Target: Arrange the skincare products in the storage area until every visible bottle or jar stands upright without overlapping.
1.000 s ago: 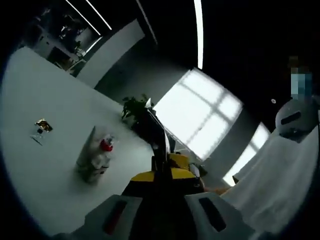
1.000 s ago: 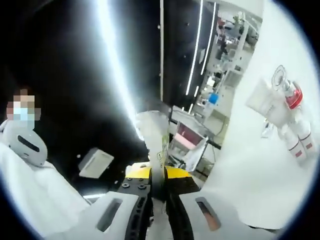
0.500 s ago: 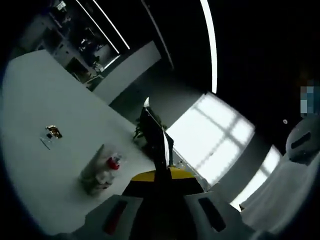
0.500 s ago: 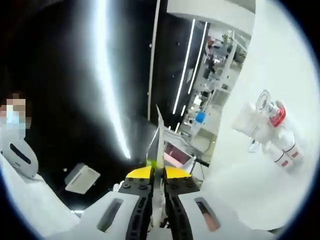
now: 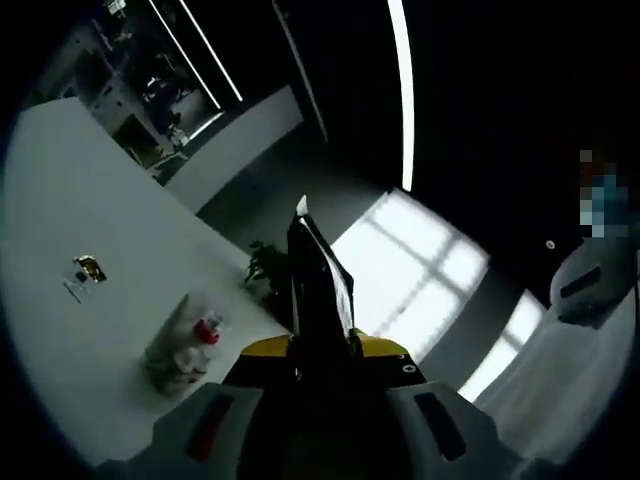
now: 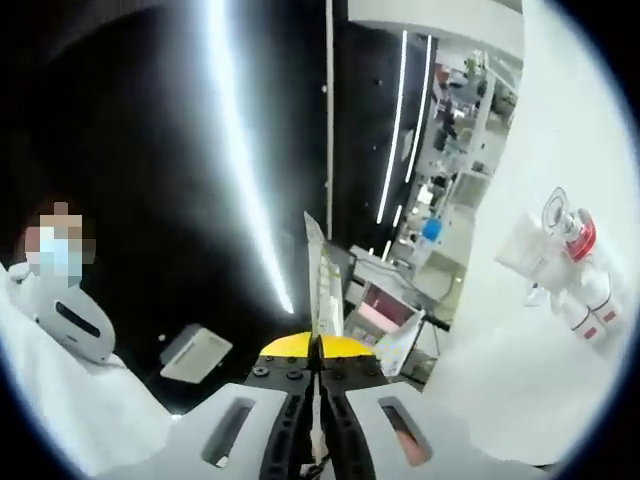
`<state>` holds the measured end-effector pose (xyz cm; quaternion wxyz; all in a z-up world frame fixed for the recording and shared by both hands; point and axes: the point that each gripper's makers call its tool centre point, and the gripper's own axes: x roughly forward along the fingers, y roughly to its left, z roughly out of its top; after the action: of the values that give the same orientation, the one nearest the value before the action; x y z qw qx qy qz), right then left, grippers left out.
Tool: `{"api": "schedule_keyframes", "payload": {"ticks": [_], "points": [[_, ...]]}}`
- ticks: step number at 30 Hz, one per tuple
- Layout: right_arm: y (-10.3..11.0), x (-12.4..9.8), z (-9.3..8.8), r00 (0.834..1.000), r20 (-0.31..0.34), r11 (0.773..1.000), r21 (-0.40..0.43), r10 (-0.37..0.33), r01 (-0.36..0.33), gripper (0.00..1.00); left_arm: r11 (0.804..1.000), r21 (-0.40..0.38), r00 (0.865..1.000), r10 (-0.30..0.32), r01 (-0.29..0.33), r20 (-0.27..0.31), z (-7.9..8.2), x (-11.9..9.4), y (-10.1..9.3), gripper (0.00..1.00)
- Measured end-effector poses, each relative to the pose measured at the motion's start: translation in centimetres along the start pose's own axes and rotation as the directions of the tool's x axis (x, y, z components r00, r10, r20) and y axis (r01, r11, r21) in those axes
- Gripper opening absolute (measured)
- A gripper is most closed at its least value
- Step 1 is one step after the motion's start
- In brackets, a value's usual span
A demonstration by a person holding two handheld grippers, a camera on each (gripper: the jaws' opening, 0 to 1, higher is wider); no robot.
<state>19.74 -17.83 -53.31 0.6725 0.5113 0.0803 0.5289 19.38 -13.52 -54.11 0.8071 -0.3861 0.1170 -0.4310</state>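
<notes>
1. Skincare cluster (image 5: 185,345) sits on the white table (image 5: 70,240), well apart from both grippers. In the right gripper view the same cluster (image 6: 565,270) reads as a white tube, a clear-topped bottle with a red collar, and 2 small white bottles with red bands. They lie bunched and touching; tilt relative to the table cannot be judged through the rolled cameras.
2. Left gripper (image 5: 318,345): jaws pressed onto a dark, flat, pointed sachet (image 5: 315,275) with a pale tip, held up in the air.
3. Right gripper (image 6: 316,385): jaws pinched together on a thin pale flat packet (image 6: 317,280), seen edge-on, also aloft.
4. A small gold-and-dark item (image 5: 84,268) lies alone on the table beyond the cluster; too small to identify.
5. Surroundings: potted plant (image 5: 265,270) at the far table edge, bright window (image 5: 410,270), ceiling light strips; a person in a white garment (image 5: 570,370) stands close by.
6. Step in hand, as judged: both grippers carry flat packs above the table; the cluster is untouched, arranging not finished.
7. Next move calls for lowering toward the table beside the cluster, setting each pack down clear of the bottles, then freeing a claw to stand and separate the bunched pieces.
</notes>
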Motion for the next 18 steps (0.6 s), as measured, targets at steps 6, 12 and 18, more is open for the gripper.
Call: {"api": "schedule_keyframes", "payload": {"ticks": [6,12,18], "points": [[0.8,-0.2,-0.1,0.998,-0.05,0.999,-0.002,0.035,-0.035,0.0,0.999,0.019,1.0,-0.025,0.026,-0.01,0.5,-0.4,-0.4,0.22],[1.6,-0.5,0.5,0.995,-0.063,0.997,0.022,0.082,-0.08,0.0,0.997,0.014,0.997,-0.077,0.077,-0.007,1.9,-0.6,-0.9,0.23],[3.3,0.0,0.1,0.98,-0.118,0.987,0.039,0.159,-0.155,0.0,0.97,-0.028,0.968,-0.241,0.24,-0.071,1.9,-0.1,-3.6,0.26]]}}
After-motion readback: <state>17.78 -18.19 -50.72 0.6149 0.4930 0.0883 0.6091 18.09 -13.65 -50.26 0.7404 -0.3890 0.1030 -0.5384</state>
